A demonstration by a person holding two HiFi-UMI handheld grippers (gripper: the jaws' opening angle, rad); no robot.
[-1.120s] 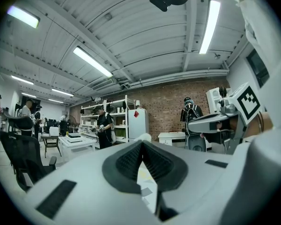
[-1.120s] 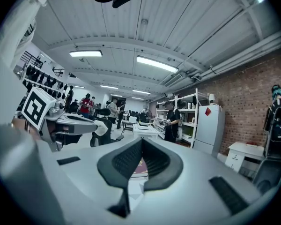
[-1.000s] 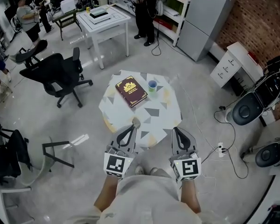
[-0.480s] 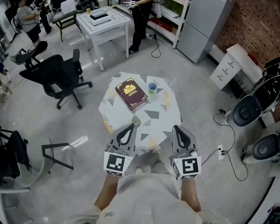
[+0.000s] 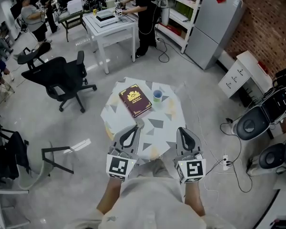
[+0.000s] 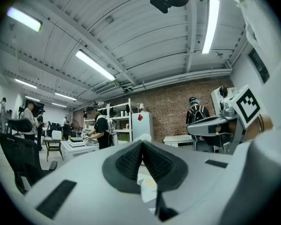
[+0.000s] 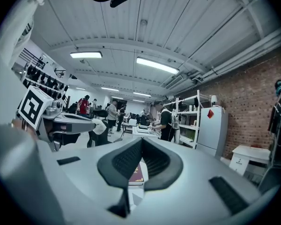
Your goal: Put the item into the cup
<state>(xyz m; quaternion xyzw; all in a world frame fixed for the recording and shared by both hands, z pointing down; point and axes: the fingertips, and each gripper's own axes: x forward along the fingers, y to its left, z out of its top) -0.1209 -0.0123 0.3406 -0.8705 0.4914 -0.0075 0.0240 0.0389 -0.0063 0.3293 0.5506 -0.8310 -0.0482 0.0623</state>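
Grey left claw pinches a small pale item at its tips, over the near edge of the white, grey-patched bench. The right claw is closed and empty. Across the bench, the small green cup stands just beside a maroon hardcover book.
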